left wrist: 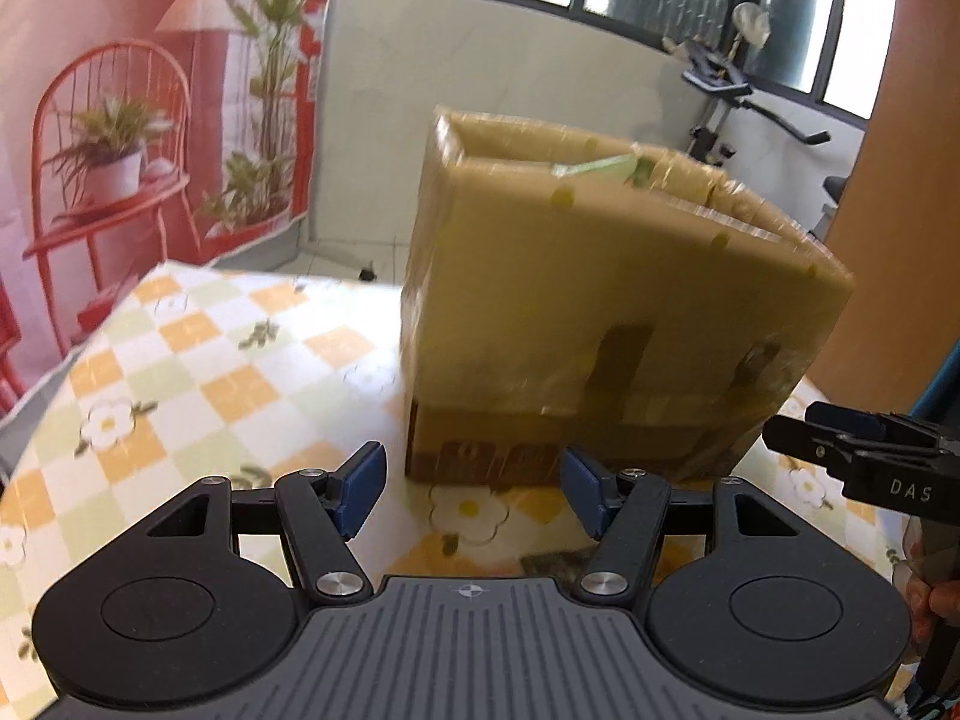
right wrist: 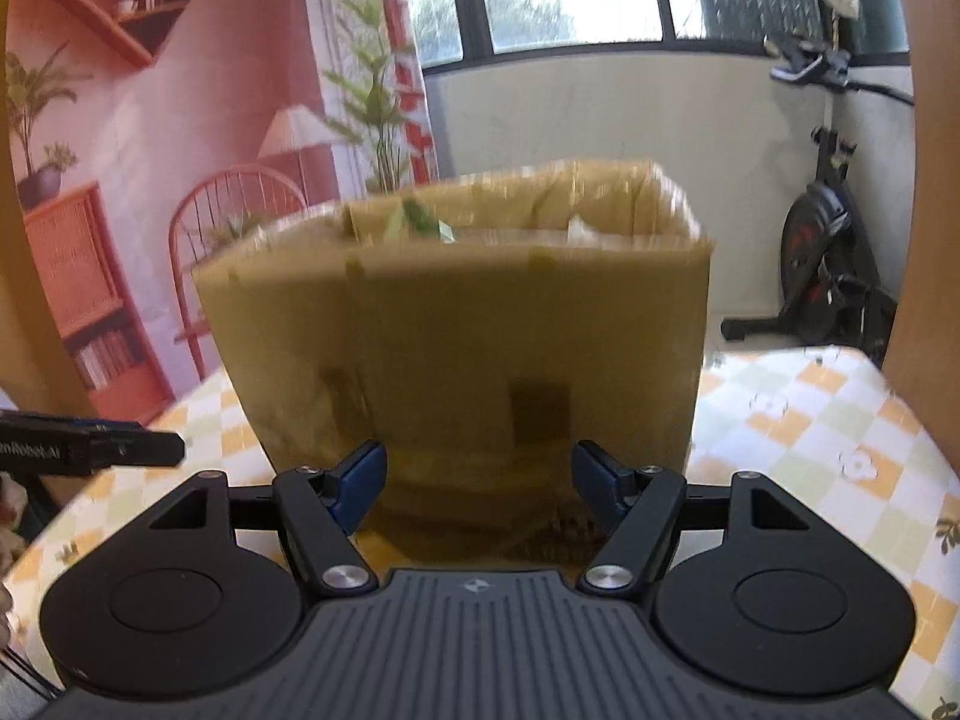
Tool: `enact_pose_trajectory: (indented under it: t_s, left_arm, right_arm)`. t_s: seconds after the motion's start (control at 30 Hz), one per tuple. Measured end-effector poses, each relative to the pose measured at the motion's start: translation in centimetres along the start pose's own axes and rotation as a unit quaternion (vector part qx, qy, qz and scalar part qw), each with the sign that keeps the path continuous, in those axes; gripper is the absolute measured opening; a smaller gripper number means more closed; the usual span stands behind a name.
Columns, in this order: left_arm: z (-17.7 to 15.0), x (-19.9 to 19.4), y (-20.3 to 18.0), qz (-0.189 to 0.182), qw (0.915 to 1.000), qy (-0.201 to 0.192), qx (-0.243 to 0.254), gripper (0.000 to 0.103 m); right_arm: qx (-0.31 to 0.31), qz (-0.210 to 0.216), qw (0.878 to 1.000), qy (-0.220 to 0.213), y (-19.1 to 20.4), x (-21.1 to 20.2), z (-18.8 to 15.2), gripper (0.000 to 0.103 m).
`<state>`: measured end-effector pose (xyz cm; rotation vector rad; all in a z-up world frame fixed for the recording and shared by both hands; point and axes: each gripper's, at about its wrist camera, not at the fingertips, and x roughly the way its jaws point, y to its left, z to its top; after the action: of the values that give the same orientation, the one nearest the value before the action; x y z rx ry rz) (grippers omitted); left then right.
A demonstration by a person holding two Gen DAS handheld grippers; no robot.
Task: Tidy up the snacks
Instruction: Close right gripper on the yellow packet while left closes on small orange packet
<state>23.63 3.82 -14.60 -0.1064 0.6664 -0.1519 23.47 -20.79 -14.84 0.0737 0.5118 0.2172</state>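
Observation:
A tall cardboard box (left wrist: 600,312) wrapped in shiny tape stands on the checked tablecloth (left wrist: 198,384). Its top is open and green and white wrappers (left wrist: 606,168) stick out above the rim. My left gripper (left wrist: 471,489) hovers low in front of the box's near bottom edge, open, nothing between its blue pads. In the right wrist view the same box (right wrist: 468,336) fills the middle, wrappers (right wrist: 420,222) showing at its top. My right gripper (right wrist: 477,486) is open just before the box's lower face, holding nothing. Each gripper's black fingers (left wrist: 864,450) show in the other's view.
The table carries a cloth with orange and green squares and flowers (right wrist: 828,420). A printed red backdrop (left wrist: 120,150) hangs behind on the left. An exercise bike (right wrist: 834,252) stands by the window wall. A brown panel (left wrist: 900,240) rises at the right.

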Motion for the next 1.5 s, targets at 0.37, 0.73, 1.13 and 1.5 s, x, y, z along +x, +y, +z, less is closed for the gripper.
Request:
enact_pose_trajectory:
  t_s: [0.37, 0.73, 1.13, 1.5]
  left_arm:
    - [-2.6, 1.7, 0.2, 0.001, 0.9990, 0.042, -0.017, 0.060]
    - [-4.7, 2.9, 0.4, 0.006, 0.9970, 0.071, -0.032, 0.059]
    - [-6.7, 4.1, -0.2, 0.000, 0.9945, 0.101, -0.028, 0.056]
    - [-7.1, 5.2, -1.2, 0.026, 0.9963, 0.080, -0.019, 0.041]
  right_arm:
    - [-0.056, 0.047, 0.992, 0.101, -0.6, 3.8, -5.4, 0.066]
    - [-0.112, 0.078, 0.979, 0.148, -0.1, 6.4, -7.9, 0.059]
    - [-0.072, 0.047, 0.992, 0.090, -1.5, 5.7, -9.8, 0.041]
    - [-0.068, 0.025, 0.995, 0.074, -1.5, 5.2, -10.2, 0.040]
